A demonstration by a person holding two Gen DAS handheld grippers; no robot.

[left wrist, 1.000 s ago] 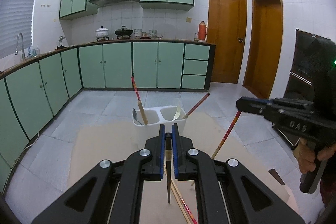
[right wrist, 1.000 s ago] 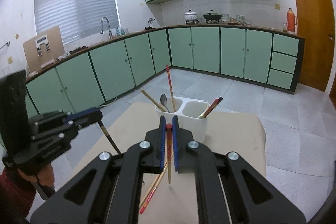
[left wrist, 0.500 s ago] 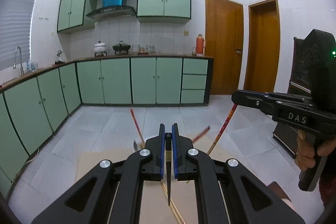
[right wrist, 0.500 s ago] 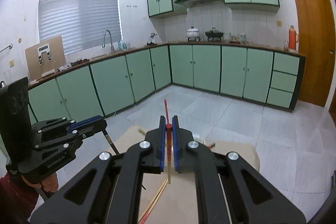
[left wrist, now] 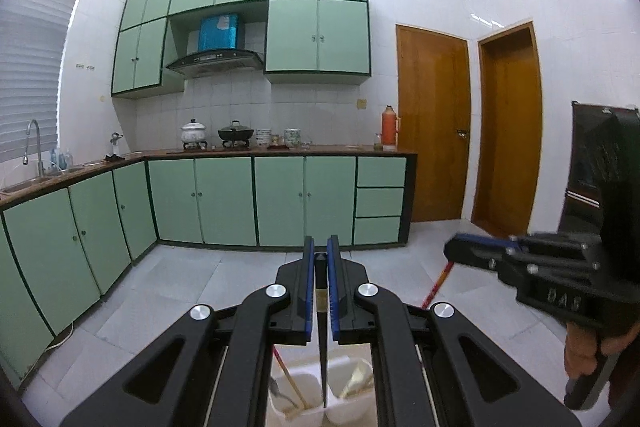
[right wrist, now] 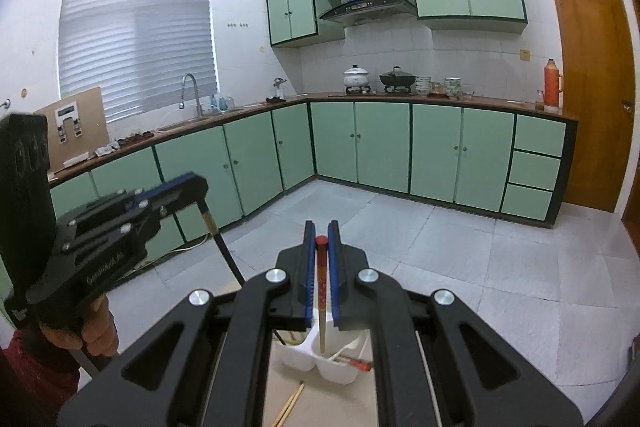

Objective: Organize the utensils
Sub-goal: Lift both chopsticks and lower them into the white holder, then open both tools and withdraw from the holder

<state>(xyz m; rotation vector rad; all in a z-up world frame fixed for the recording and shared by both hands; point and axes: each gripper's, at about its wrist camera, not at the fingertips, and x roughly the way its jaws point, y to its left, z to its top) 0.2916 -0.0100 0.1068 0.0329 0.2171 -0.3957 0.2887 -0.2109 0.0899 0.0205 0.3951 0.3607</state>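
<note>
wrist views, facing kitchen, sharing holder (left wrist: 340, 375)

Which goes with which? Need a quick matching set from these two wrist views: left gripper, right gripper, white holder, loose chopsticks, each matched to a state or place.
Column 1:
1. left gripper
2. right gripper
3. white holder
4. loose chopsticks

Column 2:
A. lying flat on the board in front of the holder
B. shut on a dark chopstick
C. two compartments with utensils in them
D. shut on a red-topped chopstick

Pairs: 1-B, 2-D, 3-C, 4-A
</note>
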